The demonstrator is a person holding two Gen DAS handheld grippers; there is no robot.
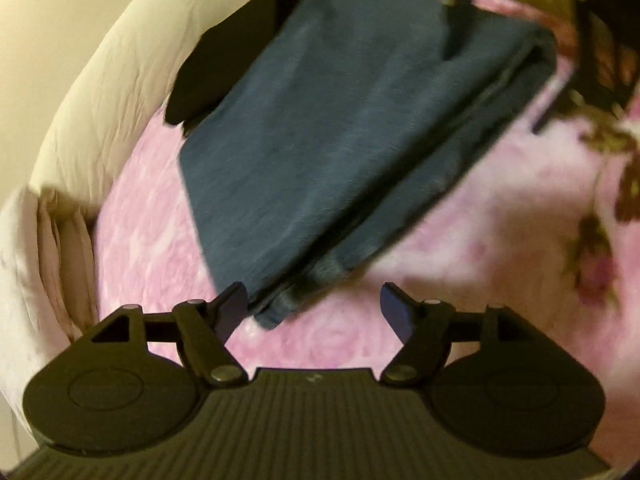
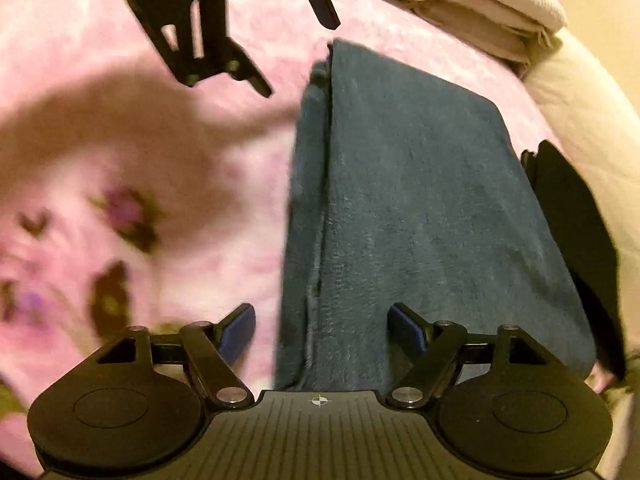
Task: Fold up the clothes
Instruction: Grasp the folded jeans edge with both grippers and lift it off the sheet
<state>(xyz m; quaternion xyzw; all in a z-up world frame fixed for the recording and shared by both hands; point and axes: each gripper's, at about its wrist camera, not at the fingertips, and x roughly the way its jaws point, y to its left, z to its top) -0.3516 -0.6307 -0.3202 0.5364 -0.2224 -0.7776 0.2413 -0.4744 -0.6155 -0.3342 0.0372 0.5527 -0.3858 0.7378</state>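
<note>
Your left gripper (image 1: 312, 308) sits closest in the left wrist view, its fingers (image 1: 230, 308) spread wide with nothing clamped between them. One corner of the folded blue garment (image 1: 340, 140) reaches down into the gap, just beside the left-hand finger, but neither pad presses on it. From there the garment stretches away ahead of your fingers as a long, flat, folded slab on the pink bedspread (image 1: 460, 300). Its stacked layer edges show along the side toward the right-hand finger. Beyond the garment, off past the left-hand finger, a black cloth (image 1: 224, 56) lies partly tucked under the blue one, against a cream pillow (image 1: 100, 92). Folded pale linens (image 1: 60, 256) rest farther out on that same side. Everything in this view is motion-blurred.

Your right gripper (image 2: 322, 330) is also spread wide and holds nothing. The blue garment lies below it: the right-hand finger (image 2: 408, 328) hangs over the cloth, while the left-hand finger hangs over bare pink bedspread just beside the garment's layered edge. Whether either tip touches the fabric you cannot tell from this angle. Straight ahead of your right fingers, at the garment's far end, you can see your left gripper hanging above the bedspread with its fingers apart. Past the right-hand finger the black cloth pokes out from under the garment's long side.
</note>
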